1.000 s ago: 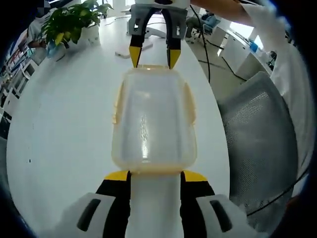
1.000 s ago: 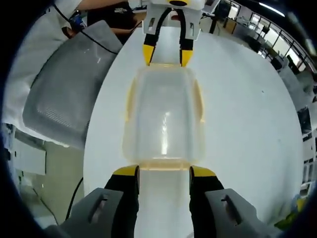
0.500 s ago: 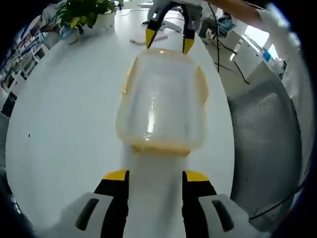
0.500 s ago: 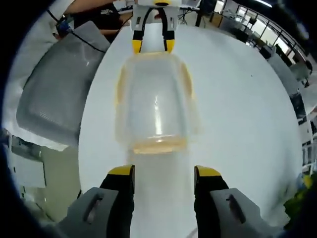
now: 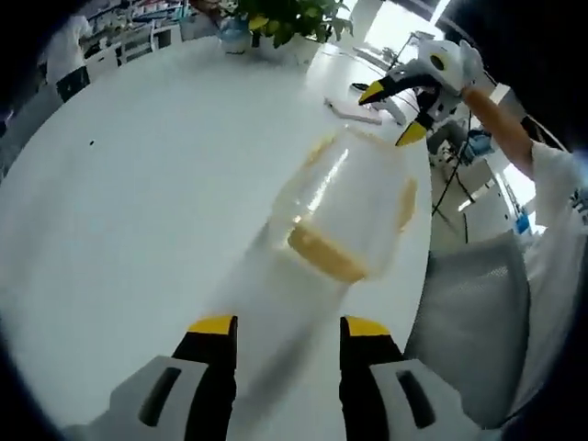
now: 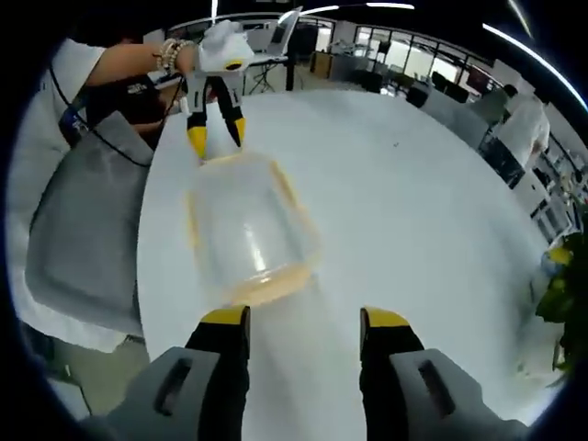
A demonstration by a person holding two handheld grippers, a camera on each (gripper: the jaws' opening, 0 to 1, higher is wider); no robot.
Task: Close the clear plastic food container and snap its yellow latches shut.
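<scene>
Both hand-held grippers have drawn back from the container (image 5: 354,216) in the last second. A second ago each pair of jaws stood right at a short end of it; now the left hand-held gripper (image 5: 280,326) is well short of the near end and has swung aside, so the box sits off to the right of its jaws. The right hand-held gripper (image 6: 299,317) is likewise off it, with the container (image 6: 246,230) ahead and to the left. Both sets of jaws are spread and grasp nothing. The container lies on the white desk (image 5: 138,184), near its edge by the grey chair (image 5: 459,312).

The lid looks seated, and the yellow latches (image 5: 323,253) seem folded against the box, so I judge the closing done or nearly so and the hands retreating, though blur keeps me from confirming each latch is snapped.

The left gripper view shows the right hand-held gripper (image 5: 397,112) lifted past the far end, a plant (image 5: 289,18) and a flat object (image 5: 354,112) on the desk. The right gripper view shows the left hand-held gripper (image 6: 213,138) at the far end, the person's wrist above it and open office behind
</scene>
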